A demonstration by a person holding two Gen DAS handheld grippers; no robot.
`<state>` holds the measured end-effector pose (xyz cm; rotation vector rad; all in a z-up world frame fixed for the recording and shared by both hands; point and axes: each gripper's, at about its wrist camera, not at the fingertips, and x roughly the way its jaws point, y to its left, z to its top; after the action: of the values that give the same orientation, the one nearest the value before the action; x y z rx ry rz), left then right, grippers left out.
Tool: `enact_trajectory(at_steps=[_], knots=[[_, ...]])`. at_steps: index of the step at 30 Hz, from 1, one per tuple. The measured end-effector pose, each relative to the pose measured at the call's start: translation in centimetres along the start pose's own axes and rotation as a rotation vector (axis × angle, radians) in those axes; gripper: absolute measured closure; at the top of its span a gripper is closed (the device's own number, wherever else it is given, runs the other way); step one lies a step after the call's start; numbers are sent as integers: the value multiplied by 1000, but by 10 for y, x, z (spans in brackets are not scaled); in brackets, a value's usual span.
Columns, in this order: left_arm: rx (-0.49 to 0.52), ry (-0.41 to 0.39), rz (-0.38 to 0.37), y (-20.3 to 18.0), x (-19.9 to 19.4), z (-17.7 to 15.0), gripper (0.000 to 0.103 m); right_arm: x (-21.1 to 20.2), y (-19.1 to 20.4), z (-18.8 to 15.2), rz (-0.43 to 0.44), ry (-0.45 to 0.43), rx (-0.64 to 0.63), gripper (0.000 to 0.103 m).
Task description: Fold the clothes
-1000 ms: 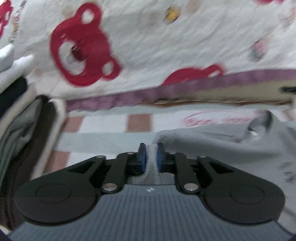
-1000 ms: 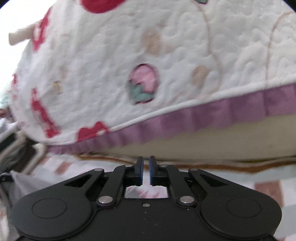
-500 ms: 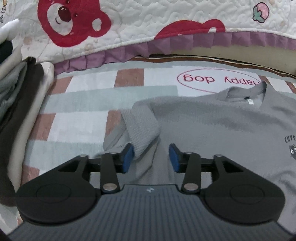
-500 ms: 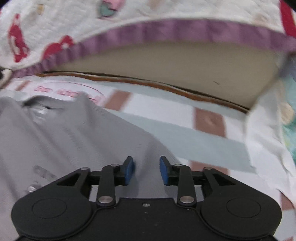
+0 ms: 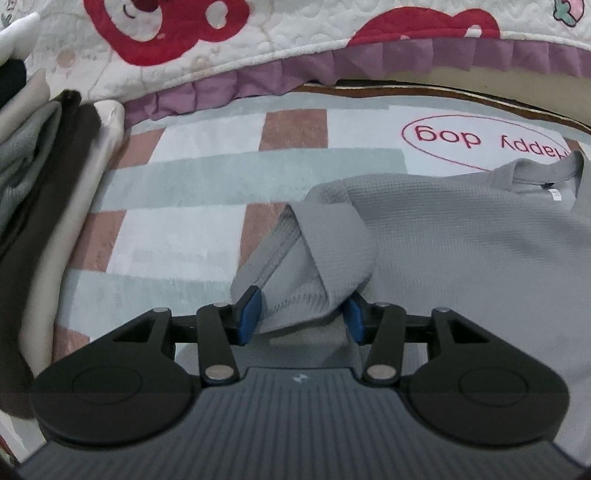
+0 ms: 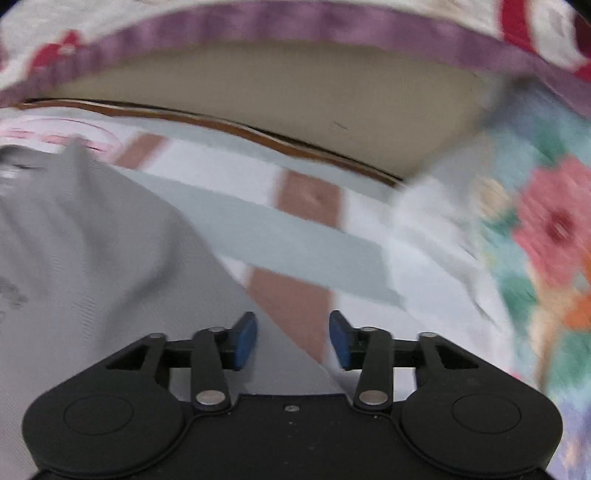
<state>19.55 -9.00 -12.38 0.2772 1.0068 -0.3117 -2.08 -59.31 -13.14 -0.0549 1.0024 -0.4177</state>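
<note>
While the grey sweater point(image 5: 461, 251) lies flat on the checked rug point(image 5: 207, 177) by the bed, its folded sleeve cuff point(image 5: 314, 258) sits between the left hand-held gripper point(image 5: 301, 317) pads, spread wide, gripping nothing. Right hand-held gripper point(image 6: 291, 339) is wide open too, over the sweater's edge.

You're looking at a checked rug point(image 5: 207, 173) in pale green, white and brown blocks, printed with a red oval reading "Happy dog" point(image 5: 476, 142). Behind it a white quilt point(image 5: 280, 33) with red bears and a purple frill overhangs a beige bed base point(image 6: 280, 96). To your right hangs a floral cloth point(image 6: 546, 236), blurred.
</note>
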Motion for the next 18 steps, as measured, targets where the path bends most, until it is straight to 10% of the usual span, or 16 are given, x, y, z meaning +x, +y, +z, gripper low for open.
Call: enact_trajectory(at_steps=[10, 11, 12, 13, 16, 18], knots=[[-26, 22, -41, -4, 4, -2, 53, -10, -30, -19, 9, -23, 181, 40], [-26, 24, -40, -5, 5, -2, 52, -11, -32, -20, 13, -31, 194, 44], [-25, 25, -38, -6, 6, -2, 51, -13, -34, -21, 16, -38, 206, 79], [-24, 25, -36, -7, 7, -3, 51, -14, -36, -23, 20, -45, 219, 92], [-20, 22, -18, -9, 8, -6, 51, -21, -39, -26, 13, -78, 245, 95], [-23, 26, -6, -9, 8, -10, 51, -43, -30, -24, -151, -142, 160, 98]])
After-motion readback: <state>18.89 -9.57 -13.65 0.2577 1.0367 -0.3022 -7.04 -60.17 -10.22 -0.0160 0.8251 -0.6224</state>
